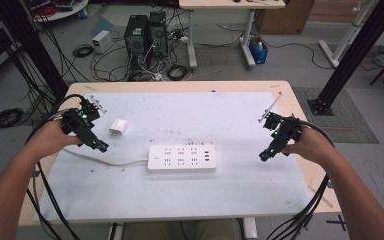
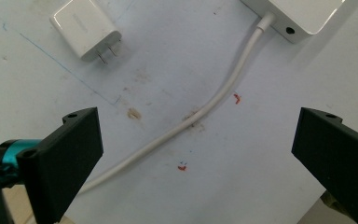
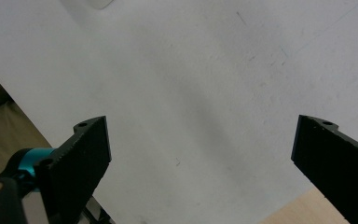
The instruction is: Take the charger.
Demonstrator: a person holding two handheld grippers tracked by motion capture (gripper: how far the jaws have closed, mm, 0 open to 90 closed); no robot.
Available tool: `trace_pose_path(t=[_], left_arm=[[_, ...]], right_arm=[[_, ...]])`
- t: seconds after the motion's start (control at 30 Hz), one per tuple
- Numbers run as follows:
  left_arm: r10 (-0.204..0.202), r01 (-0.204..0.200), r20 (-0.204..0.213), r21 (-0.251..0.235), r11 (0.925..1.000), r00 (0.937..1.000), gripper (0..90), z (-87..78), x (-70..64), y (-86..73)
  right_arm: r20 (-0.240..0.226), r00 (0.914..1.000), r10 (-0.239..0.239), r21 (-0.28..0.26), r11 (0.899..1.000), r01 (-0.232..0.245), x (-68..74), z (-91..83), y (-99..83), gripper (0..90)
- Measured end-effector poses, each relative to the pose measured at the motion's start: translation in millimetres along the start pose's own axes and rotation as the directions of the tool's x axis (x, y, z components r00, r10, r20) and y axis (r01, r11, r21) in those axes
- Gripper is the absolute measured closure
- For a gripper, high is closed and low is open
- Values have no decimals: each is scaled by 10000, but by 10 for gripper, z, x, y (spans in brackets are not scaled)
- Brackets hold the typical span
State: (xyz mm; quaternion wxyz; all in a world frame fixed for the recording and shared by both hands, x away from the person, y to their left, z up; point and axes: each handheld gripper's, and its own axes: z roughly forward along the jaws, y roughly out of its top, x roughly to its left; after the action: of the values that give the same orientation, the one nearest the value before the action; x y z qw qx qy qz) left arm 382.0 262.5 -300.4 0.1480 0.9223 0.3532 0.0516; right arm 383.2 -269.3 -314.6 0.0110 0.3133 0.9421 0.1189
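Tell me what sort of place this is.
Probably a lab or workshop set up for recording: computer towers and loose cables on the floor, black frame posts around the table, and a power strip laid out.

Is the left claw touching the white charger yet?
Apart. In the left gripper view the left claw stands wide open, and bare table separates its jaws from the charger; the high view shows the same gap.

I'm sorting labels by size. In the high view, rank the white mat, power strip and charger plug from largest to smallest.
1. white mat
2. power strip
3. charger plug

All three lie flat on the same table, so nearness to the camera hardly skews the order.
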Motion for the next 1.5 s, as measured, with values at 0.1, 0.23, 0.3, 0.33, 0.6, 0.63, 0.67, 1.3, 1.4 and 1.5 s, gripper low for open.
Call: trace_pose_path(t=[0.1, 0.23, 0.3, 0.33, 0.6, 0.63, 0.67, 1.3, 1.4, 1.5], left_arm=[[44, -44, -9, 24, 10000, 10000, 18, -1, 9, -2], [-101, 100, -62, -70, 9999, 9999, 18, 0, 35, -7], [-168, 167, -20, -109, 9998, 9999, 18, -1, 43, -6], [-164, 164, 3, -137, 9998, 9999, 19, -1, 47, -6], [-987, 970, -261, -591, 9935, 9948, 19, -16, 119, 11], [-987, 970, -261, -591, 9935, 9948, 19, -16, 119, 11], [-1141, 1119, -296, -674, 9914, 9930, 19, -21, 132, 12], [-4405, 4096, -764, -2546, 8760, 8945, 18, 244, 321, 88], [-4531, 4147, -941, -2727, 8681, 8865, 18, 333, 362, 152], [-4560, 4154, -958, -2809, 8652, 8848, 18, 438, 421, 211]], right_arm=[[11, 10000, -51, 44, 10000, 51, 8, 1, -1, 40], [12, 10000, 10, 24, 10000, -10, -12, 10, 1, 40], [22, 10000, 16, 12, 10000, -17, -20, 16, 8, 40], [34, 10000, -1, -11, 10000, 1, -19, 22, 11, 40], [63, 10000, 38, -37, 10000, -38, -35, 26, 16, 40], [63, 10000, 38, -37, 10000, -38, -35, 26, 16, 40], [89, 10000, 4, -43, 10000, -3, -37, 25, 11, 40], [219, 9996, 183, -463, 9988, -172, -53, 59, 20, 40], [229, 9996, 192, -447, 9988, -182, -58, 66, 21, 40], [219, 9996, 198, -476, 9987, -187, -63, 67, 29, 40]])
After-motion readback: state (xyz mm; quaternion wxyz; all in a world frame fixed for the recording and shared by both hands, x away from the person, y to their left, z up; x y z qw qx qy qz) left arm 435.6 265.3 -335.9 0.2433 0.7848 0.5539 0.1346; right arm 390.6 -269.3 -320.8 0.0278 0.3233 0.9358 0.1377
